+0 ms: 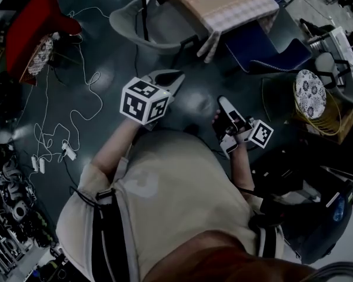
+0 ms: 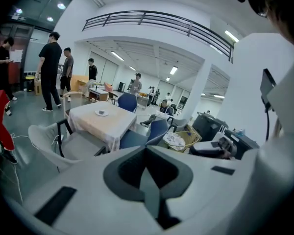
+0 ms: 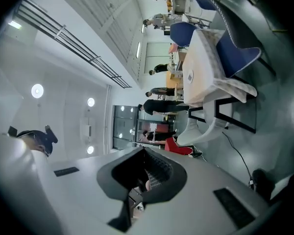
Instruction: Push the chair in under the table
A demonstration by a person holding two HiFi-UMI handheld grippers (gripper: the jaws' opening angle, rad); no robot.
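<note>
- Beside the table's [image 1: 235, 7] left edge: grey chair [image 1: 156, 31], pulled out, backrest turned away from the table. It is probably a light, stiff shell on a thin black frame that slides easily, so push at the backrest's rim.
- Left gripper [image 1: 173, 81]: jaws fully closed, holding nothing, well apart from the chair.
- Right gripper [image 1: 225, 104]: jaws together, empty.
- Writing: none legible; only square markers on the grippers' cubes.

Your right gripper [image 3: 146, 154] holds its jaws together on nothing, and beyond it you see the cloth-covered table [image 3: 201, 67], the grey chair [image 3: 207, 125] just beside it, a blue chair [image 3: 237, 48] opposite and people [image 3: 161, 105] far off.
</note>
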